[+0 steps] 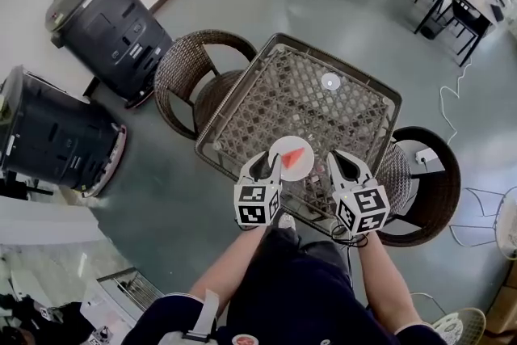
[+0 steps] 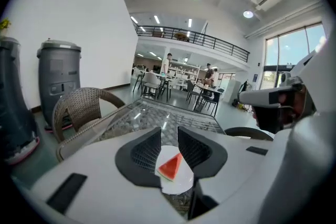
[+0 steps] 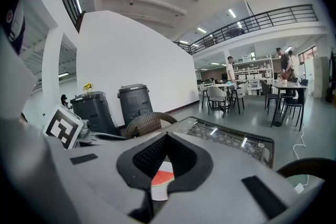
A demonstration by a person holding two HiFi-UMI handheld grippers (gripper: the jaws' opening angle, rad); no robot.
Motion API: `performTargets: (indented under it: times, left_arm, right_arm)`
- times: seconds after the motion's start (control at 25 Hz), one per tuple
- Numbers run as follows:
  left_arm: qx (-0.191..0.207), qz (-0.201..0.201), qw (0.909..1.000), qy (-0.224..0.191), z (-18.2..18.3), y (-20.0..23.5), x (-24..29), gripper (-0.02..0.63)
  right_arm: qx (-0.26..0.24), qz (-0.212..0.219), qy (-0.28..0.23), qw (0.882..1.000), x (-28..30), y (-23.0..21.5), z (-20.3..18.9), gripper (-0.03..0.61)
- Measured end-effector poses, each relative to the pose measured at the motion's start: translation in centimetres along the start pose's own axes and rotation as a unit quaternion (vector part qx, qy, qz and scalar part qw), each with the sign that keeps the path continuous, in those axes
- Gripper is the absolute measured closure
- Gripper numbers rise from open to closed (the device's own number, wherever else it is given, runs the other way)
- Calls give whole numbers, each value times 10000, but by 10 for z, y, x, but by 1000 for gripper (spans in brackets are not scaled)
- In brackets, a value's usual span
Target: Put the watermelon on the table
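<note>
On a white plate (image 1: 284, 170), which rests on the glass-topped wicker bench (image 1: 266, 101), lies the watermelon (image 1: 293, 156). It is one small red wedge at the plate's middle, not yet moved off the plate onto the bench. Your left claw (image 1: 268, 161) hovers at the plate's left rim with its jaws parted and nothing between them. Whether a tip touches the rim cannot be told. Your right claw (image 1: 347, 164) is just to the right of the plate, jaws closed tip to tip and empty. Expect the wedge to be light but soft, wet and slippery, and the red flesh will likely crush or tear under a firm squeeze. Take hold across its two flat faces near the thicker rind end, probably the firmest part, and close gently. The plate looks light too, and may slide on the glass as you lift the wedge off it.
</note>
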State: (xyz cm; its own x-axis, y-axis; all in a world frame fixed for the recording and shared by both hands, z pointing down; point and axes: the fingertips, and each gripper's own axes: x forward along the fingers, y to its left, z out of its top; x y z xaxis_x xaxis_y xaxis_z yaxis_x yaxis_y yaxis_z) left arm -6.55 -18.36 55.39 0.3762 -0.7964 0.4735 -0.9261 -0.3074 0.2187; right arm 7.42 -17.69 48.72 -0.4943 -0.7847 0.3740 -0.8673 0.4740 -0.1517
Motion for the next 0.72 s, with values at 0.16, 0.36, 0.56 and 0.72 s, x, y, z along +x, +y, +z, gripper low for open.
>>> performTargets:
  times: [0.16,0.36,0.56,0.72]
  left_arm:
    - [321,-208,9986,-357,34,-15,-13,540]
    - [588,-390,9941,-825,75,-29,-32,561]
    - [826,-546,9886,-1138,101,-43,-48,607]
    - [922,-685,9842,-1344,116,-53,-59,607]
  right_arm:
    - [-28,66,-147,9999,1,7,10,575]
    - [-89,141,-384,9991,1,17,30,575]
    - [-117,194,-580,9981,-3,25,45,575]
    - [-130,208,-705,9972,-7,31,56,575]
